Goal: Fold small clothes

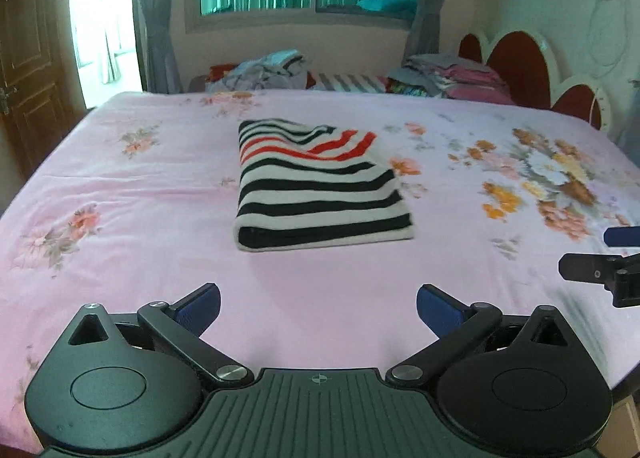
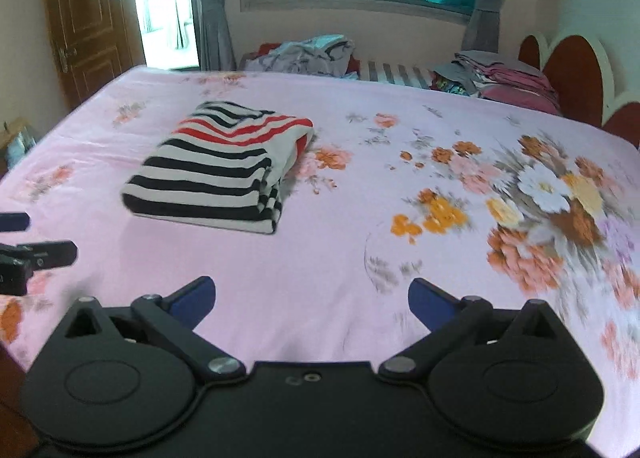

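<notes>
A: Item one, striped garment (image 1: pixel 320 185)?

B: Black, white and red stripes, folded into a compact rectangle, lying flat near the middle of the bed (image 1: pixel 120 197) on its pink floral sheet. From the left wrist view it sits at 12 o'clock, from the right wrist view at about 10 o'clock. It looks finished and set down to rest clear of everything else.

A: Item two, the tools?

B: Left tool (image 1: pixel 318 304): released, jaws spread wide, nothing between the pads, well apart from the garment. Right tool (image 2: pixel 312 298): the same, released and empty over bare sheet.

A: Why both free?

B: Probably because this fold is done and both are ready for another piece.

A: Item three, remaining stock?

B: A loose heap of clothes (image 1: pixel 266 71) past the far edge at 12 o'clock, likely unfolded; a neater stack (image 1: pixel 452 77) at 1 o'clock.
</notes>
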Tool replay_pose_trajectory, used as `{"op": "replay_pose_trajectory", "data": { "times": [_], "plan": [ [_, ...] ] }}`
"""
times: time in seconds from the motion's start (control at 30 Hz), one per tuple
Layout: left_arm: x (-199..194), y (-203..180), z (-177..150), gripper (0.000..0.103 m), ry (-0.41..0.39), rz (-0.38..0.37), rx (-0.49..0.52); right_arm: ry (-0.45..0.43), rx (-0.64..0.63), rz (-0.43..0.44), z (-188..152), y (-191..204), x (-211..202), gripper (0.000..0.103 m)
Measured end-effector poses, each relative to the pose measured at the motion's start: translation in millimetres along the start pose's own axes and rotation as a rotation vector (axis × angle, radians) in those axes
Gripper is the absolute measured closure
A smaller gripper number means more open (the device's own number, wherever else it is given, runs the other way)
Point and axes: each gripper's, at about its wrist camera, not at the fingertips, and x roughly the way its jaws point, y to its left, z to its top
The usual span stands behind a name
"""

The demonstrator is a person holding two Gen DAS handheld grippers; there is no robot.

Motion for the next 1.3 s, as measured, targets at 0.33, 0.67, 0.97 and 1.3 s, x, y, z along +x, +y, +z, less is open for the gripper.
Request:
{"op": "replay_pose_trajectory", "data": {
  "times": [0.33,0.67,0.97,1.3],
  "plan": [
    [-83.6,-26.9,-9.8,0.0,-0.106,-0.005,-0.006,-0.112,0.017,0.006,-23.3,-0.2,-79.1,0.0],
    [-101.0,-31.8,-17.0,0.0,-0.124,0.006,0.0,-0.145,0.038,0.005,-31.2,-0.1,-96.1,0.0],
    [-100.8,-32.9,-13.8,0.0,-0.135,0.007,-0.004,-0.157,0.034,0.003,-26.7,2.2,-96.1,0.0],
    [-99.0,-24.8,-10.4,0.0,-0.14,0.022,-0.015,-0.165,0.018,0.015,-18.4,10.0,-92.4,0.0]
  ]
}}
